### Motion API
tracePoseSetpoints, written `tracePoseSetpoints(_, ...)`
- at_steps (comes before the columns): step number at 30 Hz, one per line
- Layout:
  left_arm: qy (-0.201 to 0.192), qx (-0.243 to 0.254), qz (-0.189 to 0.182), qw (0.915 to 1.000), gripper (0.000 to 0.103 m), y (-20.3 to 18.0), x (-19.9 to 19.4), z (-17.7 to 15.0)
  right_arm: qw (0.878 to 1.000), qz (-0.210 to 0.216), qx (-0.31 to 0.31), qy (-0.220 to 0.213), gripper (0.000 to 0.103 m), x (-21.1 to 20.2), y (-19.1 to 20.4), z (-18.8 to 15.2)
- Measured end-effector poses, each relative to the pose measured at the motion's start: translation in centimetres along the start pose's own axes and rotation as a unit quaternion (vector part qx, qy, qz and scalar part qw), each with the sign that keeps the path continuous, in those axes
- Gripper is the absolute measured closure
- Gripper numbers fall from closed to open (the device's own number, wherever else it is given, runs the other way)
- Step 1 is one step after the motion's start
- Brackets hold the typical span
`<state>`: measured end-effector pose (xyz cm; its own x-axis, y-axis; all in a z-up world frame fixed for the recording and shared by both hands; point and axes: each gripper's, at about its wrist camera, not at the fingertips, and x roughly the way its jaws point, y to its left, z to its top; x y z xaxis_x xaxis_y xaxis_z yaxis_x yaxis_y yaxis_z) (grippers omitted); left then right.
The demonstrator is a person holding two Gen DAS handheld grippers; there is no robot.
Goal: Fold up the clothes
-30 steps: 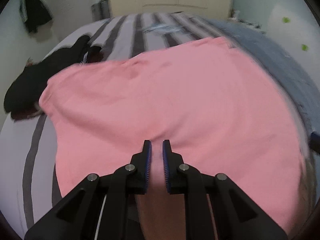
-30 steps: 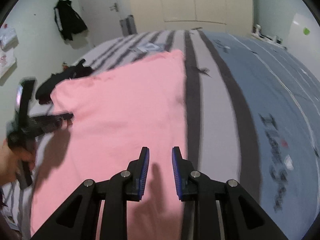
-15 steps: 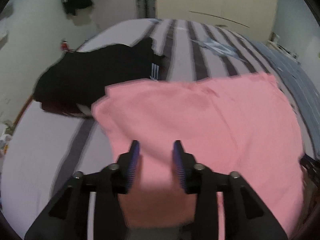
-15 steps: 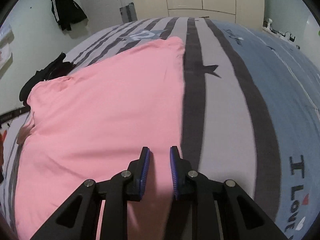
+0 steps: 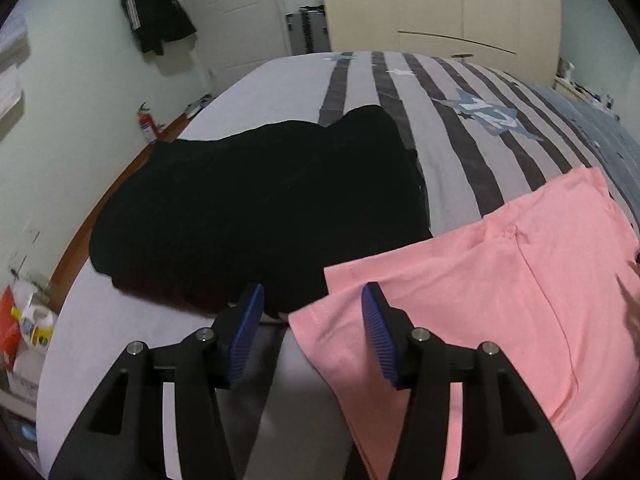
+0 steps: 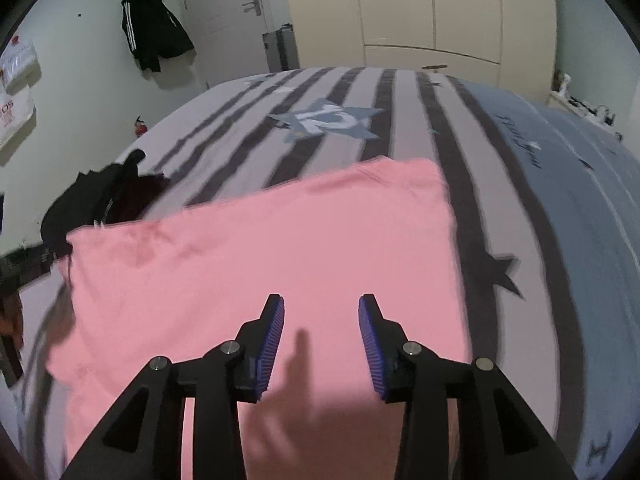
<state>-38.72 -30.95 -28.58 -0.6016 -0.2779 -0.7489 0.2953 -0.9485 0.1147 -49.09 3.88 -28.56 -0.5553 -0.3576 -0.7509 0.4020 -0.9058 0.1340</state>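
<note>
Striped bed; black garment whole only leftward, pink shirt rightward; hand-held grippers opening, empty.

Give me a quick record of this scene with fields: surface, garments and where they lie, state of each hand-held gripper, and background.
surface: striped bed cover
pink garment: pink shirt spread flat on the bed
dark garment: black clothing lying beside the shirt's sleeve end, edges touching
left hand-held gripper: jaws opening, nothing gripped, over the sleeve edge
right hand-held gripper: jaws opening, nothing gripped, above the shirt
background: black jacket hanging on the wall, wardrobe behind the bed
</note>
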Motion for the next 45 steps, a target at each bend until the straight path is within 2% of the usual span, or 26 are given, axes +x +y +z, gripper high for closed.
tracePoseSetpoints(2,-0.005,0.005,-0.010,0.9999,0.060,0.1,-0.1,-0.1,1.000,0.014,-0.007,-0.003,0.068,1.4,1.7,1.6)
tracePoseSetpoints(4,-0.008,0.012,-0.024,0.9996,0.080,0.0,0.0,-0.1,1.000,0.023,-0.018,-0.003,0.066,2.7,3.3,2.6)
tracePoseSetpoints(7,-0.011,0.019,-0.037,0.9991,0.100,-0.1,-0.1,-0.4,0.999,0.029,-0.026,0.014,0.064,5.5,5.2,3.9)
tracePoseSetpoints(12,-0.028,-0.001,-0.057,0.9980,0.102,0.3,-0.4,0.0,0.999,0.022,-0.004,0.042,0.064,9.6,6.1,4.6)
tracePoseSetpoints(16,-0.048,-0.008,-0.064,0.9968,0.102,0.8,-1.3,0.9,0.998,-0.007,0.009,0.055,0.065,11.7,5.8,4.6)
tracePoseSetpoints(17,-0.057,-0.008,-0.066,0.9962,0.102,0.9,-1.6,1.3,0.999,-0.013,0.007,0.051,0.067,11.8,5.8,4.8)
tracePoseSetpoints(19,-0.075,-0.009,-0.070,0.9947,0.102,1.0,-2.4,2.3,0.999,-0.026,0.005,0.044,0.077,12.0,5.7,5.2)
tracePoseSetpoints(23,-0.089,-0.010,-0.074,0.9932,0.102,1.4,-2.7,4.2,0.997,-0.057,0.012,0.042,0.083,12.7,4.7,6.2)
tracePoseSetpoints(26,-0.081,-0.009,-0.074,0.9939,0.102,1.6,-2.1,4.8,0.996,-0.072,0.017,0.041,0.083,13.2,3.7,7.0)
tracePoseSetpoints(28,-0.056,-0.009,-0.069,0.9960,0.102,1.8,-0.9,4.2,0.996,-0.075,0.021,0.043,0.083,13.5,3.0,7.4)
tracePoseSetpoints(30,-0.026,-0.030,-0.076,0.9963,0.102,2.5,-0.1,3.0,0.996,-0.072,0.026,0.044,0.083,13.6,2.5,7.6)
tracePoseSetpoints(32,-0.013,-0.047,-0.073,0.9961,0.101,3.3,-0.2,1.8,0.997,-0.062,0.035,0.032,0.083,12.8,2.2,7.7)
tracePoseSetpoints(33,-0.017,-0.055,-0.069,0.9960,0.098,3.7,-0.6,1.3,0.997,-0.057,0.040,0.025,0.083,12.3,2.0,7.8)
tracePoseSetpoints(35,-0.028,-0.070,-0.059,0.9953,0.076,4.4,-1.7,0.3,0.998,-0.043,0.042,0.011,0.083,10.8,2.0,7.7)
tracePoseSetpoints(36,-0.028,-0.087,-0.061,0.9940,0.053,4.9,-2.0,-0.3,0.999,-0.035,0.041,0.005,0.083,10.0,2.0,7.6)
tracePoseSetpoints(37,-0.024,-0.103,-0.067,0.9921,0.035,5.2,-2.0,-0.7,0.999,-0.029,0.038,0.000,0.083,9.2,2.1,7.4)
tracePoseSetpoints(39,-0.012,-0.119,-0.083,0.9893,0.031,5.4,-1.7,-1.4,0.999,-0.018,0.032,-0.007,0.083,7.6,2.4,6.6)
tracePoseSetpoints(42,0.013,-0.114,-0.106,0.9878,0.031,4.7,-0.3,-1.5,1.000,-0.008,0.019,-0.010,0.083,5.1,3.0,4.5)
tracePoseSetpoints(45,0.035,-0.123,-0.136,0.9825,0.030,4.3,1.2,-2.1,1.000,-0.007,-0.002,-0.006,0.083,2.9,3.5,2.0)
